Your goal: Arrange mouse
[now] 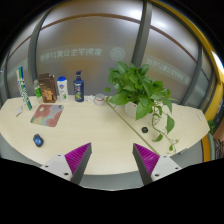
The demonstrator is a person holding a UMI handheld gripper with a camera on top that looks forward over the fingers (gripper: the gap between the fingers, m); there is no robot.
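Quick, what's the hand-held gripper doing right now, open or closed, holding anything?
Hand-held gripper: open, holding nothing; only bare table shows between its fingers.

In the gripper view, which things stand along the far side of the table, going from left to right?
Green-white tube → orange box → white bottle → blue bottle → plant. The gripper is open, holding nothing.

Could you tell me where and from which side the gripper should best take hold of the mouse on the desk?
Probably across its two long sides, from above. The mouse lies flat and low on the desk, ahead of the open gripper beyond its left finger, clear of the mat.
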